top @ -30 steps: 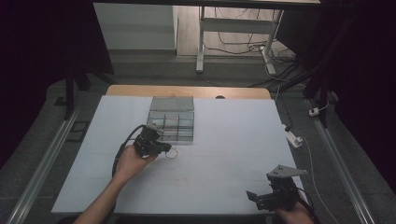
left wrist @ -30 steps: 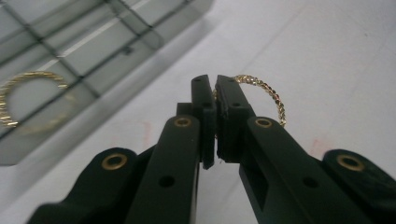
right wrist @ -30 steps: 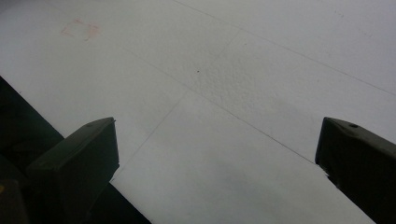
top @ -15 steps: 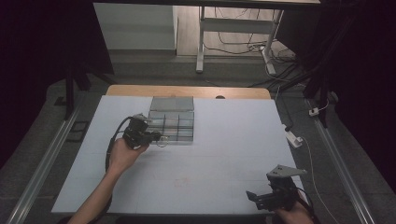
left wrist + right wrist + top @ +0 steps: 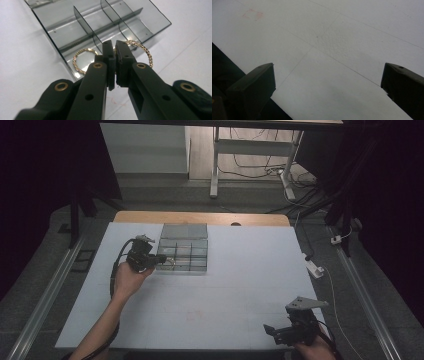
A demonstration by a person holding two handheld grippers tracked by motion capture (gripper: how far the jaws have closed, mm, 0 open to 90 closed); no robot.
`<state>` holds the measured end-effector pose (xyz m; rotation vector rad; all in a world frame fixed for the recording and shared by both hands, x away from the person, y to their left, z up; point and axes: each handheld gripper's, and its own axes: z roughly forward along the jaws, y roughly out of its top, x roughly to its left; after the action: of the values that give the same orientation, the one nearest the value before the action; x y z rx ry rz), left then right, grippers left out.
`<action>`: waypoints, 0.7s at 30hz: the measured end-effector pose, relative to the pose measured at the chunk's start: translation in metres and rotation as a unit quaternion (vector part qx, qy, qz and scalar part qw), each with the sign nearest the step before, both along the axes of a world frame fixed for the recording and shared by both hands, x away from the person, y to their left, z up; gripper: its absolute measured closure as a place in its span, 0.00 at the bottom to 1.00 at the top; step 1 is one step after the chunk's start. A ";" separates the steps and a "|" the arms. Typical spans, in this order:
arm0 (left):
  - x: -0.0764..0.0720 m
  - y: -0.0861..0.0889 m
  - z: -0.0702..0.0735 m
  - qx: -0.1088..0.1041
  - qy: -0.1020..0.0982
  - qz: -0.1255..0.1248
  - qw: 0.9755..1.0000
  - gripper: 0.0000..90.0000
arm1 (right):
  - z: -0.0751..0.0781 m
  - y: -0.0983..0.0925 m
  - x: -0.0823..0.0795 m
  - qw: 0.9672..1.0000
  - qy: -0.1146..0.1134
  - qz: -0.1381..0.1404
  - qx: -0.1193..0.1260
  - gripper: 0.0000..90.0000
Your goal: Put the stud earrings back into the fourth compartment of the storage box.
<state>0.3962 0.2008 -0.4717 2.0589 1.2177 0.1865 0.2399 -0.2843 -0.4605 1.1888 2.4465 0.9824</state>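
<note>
The left hand-held gripper [image 5: 115, 53] pinches a gold twisted ring [image 5: 143, 51]; the right hand-held gripper [image 5: 270, 330] gapes.

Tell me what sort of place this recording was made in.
Probably a lab or recording studio rather than a home. A white-topped table stands on grey floor between metal rails, dark curtains hang at the sides, and loose cables trail under a desk frame behind. A clear divided tray sits on the table.

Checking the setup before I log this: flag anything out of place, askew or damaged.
Nothing looks damaged or spilled. The smoked clear plastic divided organiser box sits flat on the white table. One twisted gold ring lies in a compartment; the left tool is shut on a second twisted gold ring.
</note>
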 end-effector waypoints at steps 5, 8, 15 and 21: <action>0.007 0.001 -0.003 0.004 -0.001 0.010 1.000 0.96 | 0.000 0.000 0.000 1.000 0.002 -0.002 0.000 0.00; 0.012 0.003 -0.006 0.006 0.000 0.017 1.000 0.96 | 0.000 0.000 0.000 1.000 0.002 -0.002 0.000 0.00; 0.019 0.006 -0.011 0.010 -0.002 0.037 0.999 0.96 | 0.000 0.000 0.001 1.000 0.003 -0.002 -0.001 0.00; 0.026 0.005 -0.020 0.019 -0.001 0.043 0.999 0.96 | -0.001 0.000 0.001 1.000 0.002 0.000 -0.002 0.00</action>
<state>0.4219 0.2056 -0.4912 2.0397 1.3132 0.2545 0.2408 -0.2841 -0.4611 1.1903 2.4498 0.9752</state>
